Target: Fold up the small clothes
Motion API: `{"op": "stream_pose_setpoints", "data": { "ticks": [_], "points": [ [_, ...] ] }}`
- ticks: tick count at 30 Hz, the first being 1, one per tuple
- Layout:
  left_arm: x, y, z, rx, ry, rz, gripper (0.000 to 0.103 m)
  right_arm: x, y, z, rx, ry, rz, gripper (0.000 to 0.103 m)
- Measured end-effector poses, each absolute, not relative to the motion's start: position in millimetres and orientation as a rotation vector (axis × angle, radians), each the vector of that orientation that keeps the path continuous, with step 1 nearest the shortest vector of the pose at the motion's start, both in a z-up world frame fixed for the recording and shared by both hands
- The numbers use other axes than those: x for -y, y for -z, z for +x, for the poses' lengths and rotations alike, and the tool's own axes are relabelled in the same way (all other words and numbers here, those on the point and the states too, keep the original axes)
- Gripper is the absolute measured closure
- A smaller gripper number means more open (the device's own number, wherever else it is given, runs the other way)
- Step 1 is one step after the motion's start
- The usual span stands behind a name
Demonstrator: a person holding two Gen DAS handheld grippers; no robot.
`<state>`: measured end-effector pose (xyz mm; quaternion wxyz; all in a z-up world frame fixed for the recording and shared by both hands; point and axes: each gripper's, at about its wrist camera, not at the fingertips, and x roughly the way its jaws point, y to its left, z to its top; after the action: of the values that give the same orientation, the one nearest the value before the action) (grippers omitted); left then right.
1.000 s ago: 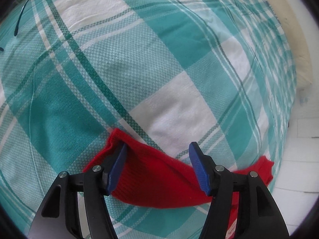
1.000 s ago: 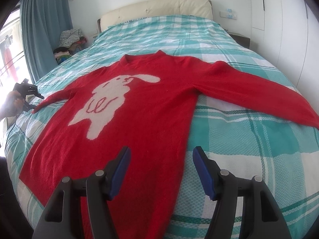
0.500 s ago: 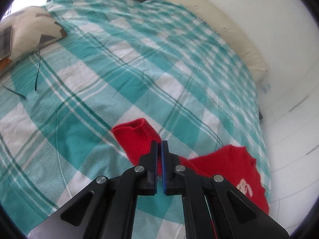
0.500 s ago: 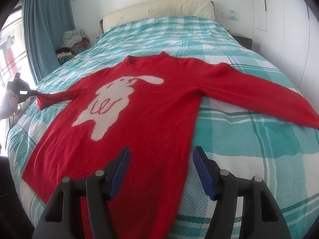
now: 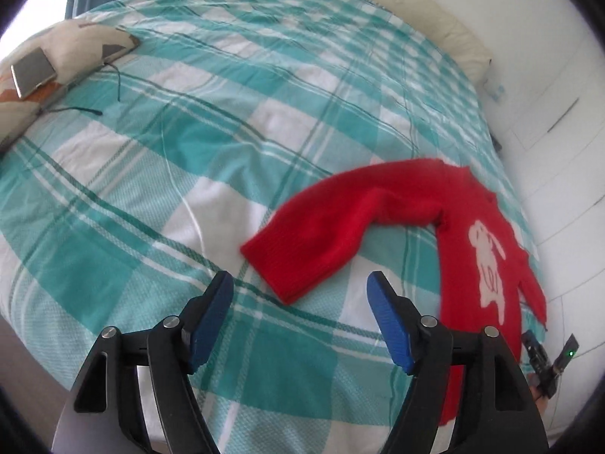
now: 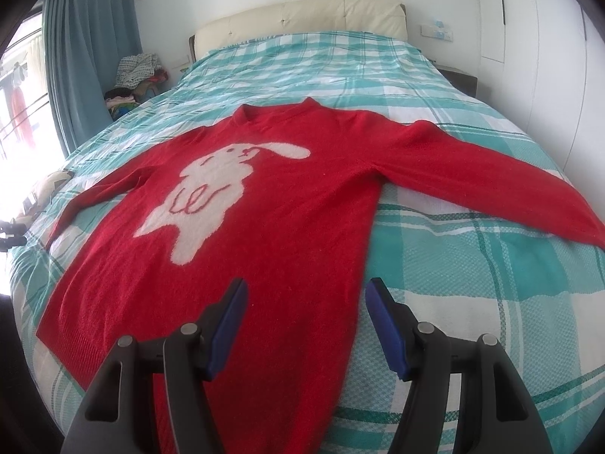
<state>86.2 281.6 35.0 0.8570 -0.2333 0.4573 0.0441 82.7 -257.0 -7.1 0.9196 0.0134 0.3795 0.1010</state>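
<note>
- The red sweater (image 6: 295, 204) with a white rabbit figure (image 6: 211, 185) lies flat and face up on the bed (image 6: 472, 265), which has a teal and white checked cover.
- The left claw (image 5: 298, 295) is wide and holds nothing; it hangs just before the cuff of one sleeve (image 5: 302, 257), apart from it.
- The right claw (image 6: 304, 302) is also wide and empty, above the lower part of the sweater near its side edge.
- The other sleeve (image 6: 510, 193) reaches toward the right border of the bed; its cuff goes out of the picture.
- The hem corner (image 6: 49, 333) lies close to the near left edge of the bed.
- Much bare cover is around the sweater, toward the headboard (image 6: 302, 19) and beside the body.
- A pillow (image 5: 68, 49) with a phone (image 5: 32, 73) on it lies at the bed edge, well apart from the sleeve.
- I can read no writing or brand.
</note>
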Motion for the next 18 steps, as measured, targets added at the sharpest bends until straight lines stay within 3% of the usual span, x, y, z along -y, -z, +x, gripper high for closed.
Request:
{"op": "stream_pose_setpoints", "data": {
  "ticks": [8, 9, 10, 18],
  "points": [
    [-291, 36, 139, -1.146, -0.206, -0.537, 0.032, 257, 4, 79, -0.759, -0.202, 0.010, 0.039],
    [-286, 37, 143, -1.136, -0.201, -0.510, 0.050, 258, 4, 80, -0.759, -0.198, 0.014, 0.039],
    [-279, 37, 149, -1.138, -0.183, -0.476, 0.097, 259, 4, 80, -0.760, -0.195, 0.019, 0.039],
    [-308, -18, 179, -0.930, -0.472, -0.200, 0.100, 263, 3, 80, -0.750, -0.178, 0.021, 0.039]
  ]
}}
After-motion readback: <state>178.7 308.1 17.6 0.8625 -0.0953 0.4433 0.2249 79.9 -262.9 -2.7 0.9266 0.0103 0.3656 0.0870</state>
